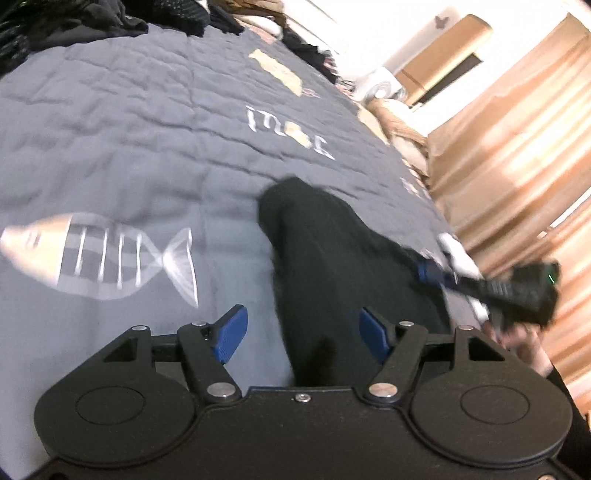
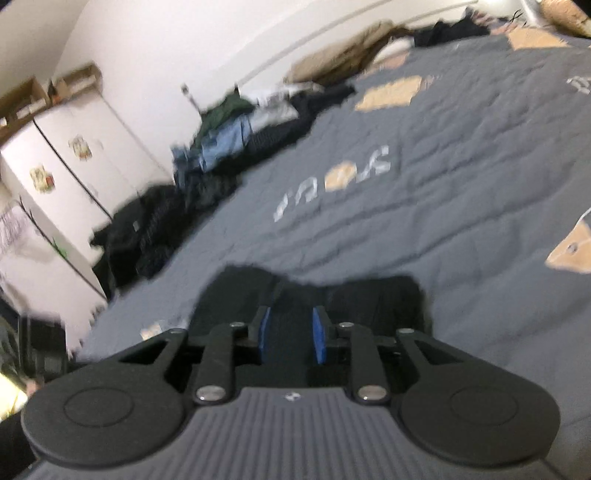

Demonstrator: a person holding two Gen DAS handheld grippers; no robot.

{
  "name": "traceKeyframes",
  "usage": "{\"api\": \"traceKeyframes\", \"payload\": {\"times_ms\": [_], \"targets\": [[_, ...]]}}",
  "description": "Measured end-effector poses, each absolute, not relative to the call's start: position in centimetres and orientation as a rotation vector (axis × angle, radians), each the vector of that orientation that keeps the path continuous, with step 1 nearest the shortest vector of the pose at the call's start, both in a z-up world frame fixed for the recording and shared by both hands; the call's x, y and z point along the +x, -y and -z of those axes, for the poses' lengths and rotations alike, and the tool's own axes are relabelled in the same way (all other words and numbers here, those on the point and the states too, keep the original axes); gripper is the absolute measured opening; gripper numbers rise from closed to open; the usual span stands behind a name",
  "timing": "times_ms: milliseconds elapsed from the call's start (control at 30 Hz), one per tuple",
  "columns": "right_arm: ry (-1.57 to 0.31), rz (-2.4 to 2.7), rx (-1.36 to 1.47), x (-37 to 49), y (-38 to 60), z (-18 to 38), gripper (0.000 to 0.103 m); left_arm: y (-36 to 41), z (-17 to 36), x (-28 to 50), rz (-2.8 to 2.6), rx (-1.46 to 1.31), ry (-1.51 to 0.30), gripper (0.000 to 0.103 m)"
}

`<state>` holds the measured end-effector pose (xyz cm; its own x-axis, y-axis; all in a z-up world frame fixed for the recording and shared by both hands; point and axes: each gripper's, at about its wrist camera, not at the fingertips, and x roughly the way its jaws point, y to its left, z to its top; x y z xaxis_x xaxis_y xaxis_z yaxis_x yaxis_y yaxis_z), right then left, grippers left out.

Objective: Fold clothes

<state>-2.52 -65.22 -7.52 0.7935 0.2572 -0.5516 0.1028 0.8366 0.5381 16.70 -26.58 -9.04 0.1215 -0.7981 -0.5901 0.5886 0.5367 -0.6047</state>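
A black garment (image 1: 325,258) lies as a long folded strip on the grey quilted bedspread (image 1: 129,147). My left gripper (image 1: 303,328) hovers over its near end with the blue pads wide apart; the cloth passes under the gap and neither pad touches it. At the strip's right edge, a person's hand (image 1: 524,339) holds my right gripper (image 1: 432,271). In the right wrist view my right gripper (image 2: 291,332) stands low over the black garment (image 2: 369,299). Its pads are a little apart, and the cloth lies flat below them.
Piles of dark and blue clothes (image 2: 221,155) line the far side of the bedspread (image 2: 443,203), and a dark clothes pile (image 1: 74,22) shows at top left. Orange curtains (image 1: 517,147) hang beyond the bed's edge. A white wardrobe (image 2: 66,166) stands by the wall. A fish print (image 1: 92,254) marks the quilt.
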Motion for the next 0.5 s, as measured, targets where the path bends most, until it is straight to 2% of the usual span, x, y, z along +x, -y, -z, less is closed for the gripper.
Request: {"api": "traceKeyframes", "payload": {"times_ms": [200,267,333,367,400,500], "targets": [[-0.669,-0.076,0.593,-2.2,65.2,7.9,0.023,32.5,10.5,20.7,1.029,-0.217,-1.053,0.066],[-0.671,-0.073,0.595,-2.1,65.2,8.1,0.023,34.2,11.0,21.6,1.043,-0.218,-1.074,0.062],[-0.676,-0.076,0.589,-2.0,65.2,8.3,0.023,35.2,11.2,22.2,1.059,-0.208,-1.071,0.027],[-0.675,-0.076,0.586,-2.0,65.2,8.4,0.023,35.5,11.3,22.5,1.064,-0.205,-1.065,0.022],[-0.675,-0.076,0.585,-2.0,65.2,8.4,0.023,35.7,11.4,22.8,1.068,-0.205,-1.059,0.014],[-0.673,-0.076,0.580,-1.9,65.2,8.6,0.023,35.1,12.3,23.8,1.085,-0.276,-1.059,0.013]]}}
